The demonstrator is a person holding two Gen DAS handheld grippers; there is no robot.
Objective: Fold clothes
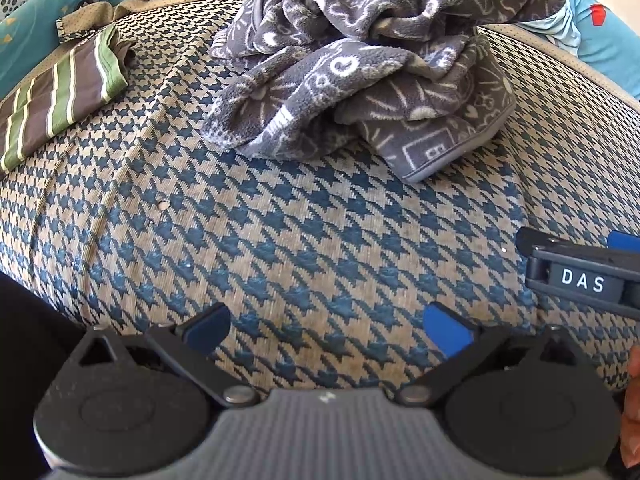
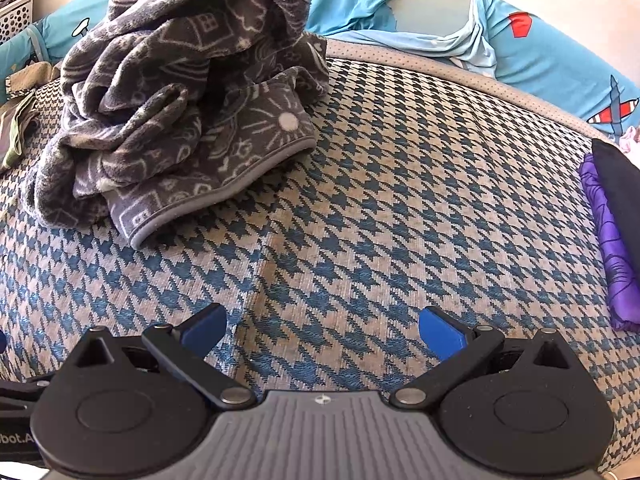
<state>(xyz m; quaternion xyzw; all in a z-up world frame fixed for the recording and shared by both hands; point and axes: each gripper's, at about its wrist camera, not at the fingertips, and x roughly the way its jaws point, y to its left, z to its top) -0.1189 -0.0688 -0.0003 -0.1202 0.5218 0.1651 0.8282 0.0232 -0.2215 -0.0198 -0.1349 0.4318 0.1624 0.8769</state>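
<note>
**Inspector:** Checking both tools, what do you hold?

**Operator:** Nothing. I see the left gripper [image 1: 328, 330] and right gripper [image 2: 322, 330] spread wide, empty. The crumpled grey fleece garment [image 1: 352, 68] lies ahead toward the houndstooth cushion's [image 1: 280, 240] far edge, bound hem nearest; left looks nearer. No clear long axis.

Grey garment [image 1: 352, 68]: fuzzy fleece, matt
Houndstooth cover [image 1: 280, 240]: coarse woven cloth (ribbed)
Purple fabric [image 2: 612, 240]: smooth, slight sheen
</note>
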